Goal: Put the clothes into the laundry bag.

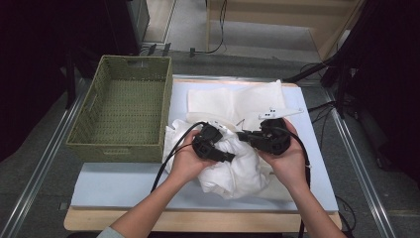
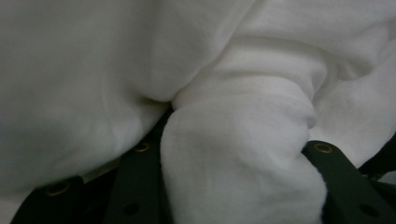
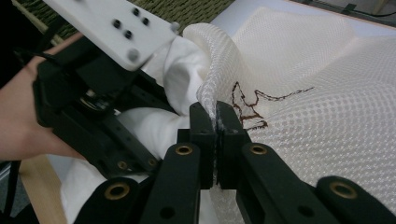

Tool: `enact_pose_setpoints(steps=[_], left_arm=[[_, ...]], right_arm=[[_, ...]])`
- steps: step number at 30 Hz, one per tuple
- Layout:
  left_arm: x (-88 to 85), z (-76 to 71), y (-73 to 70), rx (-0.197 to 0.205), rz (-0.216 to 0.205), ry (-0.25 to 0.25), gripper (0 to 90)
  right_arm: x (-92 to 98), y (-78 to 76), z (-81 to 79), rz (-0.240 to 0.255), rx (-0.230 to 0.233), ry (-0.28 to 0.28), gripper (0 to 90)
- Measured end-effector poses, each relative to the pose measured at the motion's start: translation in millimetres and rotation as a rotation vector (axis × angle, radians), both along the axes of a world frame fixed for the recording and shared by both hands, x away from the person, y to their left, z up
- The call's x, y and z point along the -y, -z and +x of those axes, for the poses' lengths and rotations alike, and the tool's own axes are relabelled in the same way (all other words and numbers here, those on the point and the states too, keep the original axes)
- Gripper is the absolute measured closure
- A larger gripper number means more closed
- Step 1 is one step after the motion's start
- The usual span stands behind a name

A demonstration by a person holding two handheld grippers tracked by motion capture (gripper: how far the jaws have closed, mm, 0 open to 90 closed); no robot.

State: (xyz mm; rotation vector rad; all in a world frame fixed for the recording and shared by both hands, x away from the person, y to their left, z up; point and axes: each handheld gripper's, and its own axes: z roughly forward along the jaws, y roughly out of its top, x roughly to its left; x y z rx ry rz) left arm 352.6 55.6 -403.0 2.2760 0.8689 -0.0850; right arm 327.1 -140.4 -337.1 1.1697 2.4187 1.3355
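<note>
- In the middle of the tabletop (image 1: 99, 191), the person seems to be stuffing a bunched white garment (image 1: 237, 171) into a white mesh laundry bag (image 1: 233, 101) that lies flat behind it, beside a green woven basket (image 1: 121, 106).
- The right gripper (image 3: 216, 122) has its jaws pressed together on the rim of the mesh bag, pinching a thin fold of netting and lifting it into a ridge near a dark brown embroidered mark (image 3: 252, 105).
- The left gripper (image 1: 214, 144) holds a thick roll of the white garment between its jaws; they stand partly apart only because the padded cloth (image 2: 238, 154) fills the gap.
- The garment looks soft, light and bulky, something like fleece or sweatshirt cloth. I'd expect it to squash easily and spring back, so a pinch should take in a fat fold rather than a single layer, which would likely slip free.
- The mesh looks thin, limp and a little slick. It should hold best at the hemmed edge of the opening, where the right jaws have it now; the open weave could snag on a jaw corner.
- Neither thing is fragile, though the loose cloth will sag and trail where it is unsupported.
</note>
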Motion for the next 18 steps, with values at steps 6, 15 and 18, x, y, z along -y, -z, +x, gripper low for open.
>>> enact_pose_setpoints(steps=[6,15,18], left_arm=[[6.7,3.7,5.5,-0.001,-0.012,-0.015,55.9],[2.1,12.0,8.3,-0.02,-0.056,-0.009,37.9],[-1.7,12.5,5.0,-0.044,-0.078,-0.011,33.9]], right_arm=[[-3.6,-7.4,-4.1,0.034,-0.006,-0.013,89.3],[5.5,18.2,8.5,0.013,-0.02,0.005,89.0],[7.2,25.3,11.1,0.005,-0.03,0.012,88.8]])
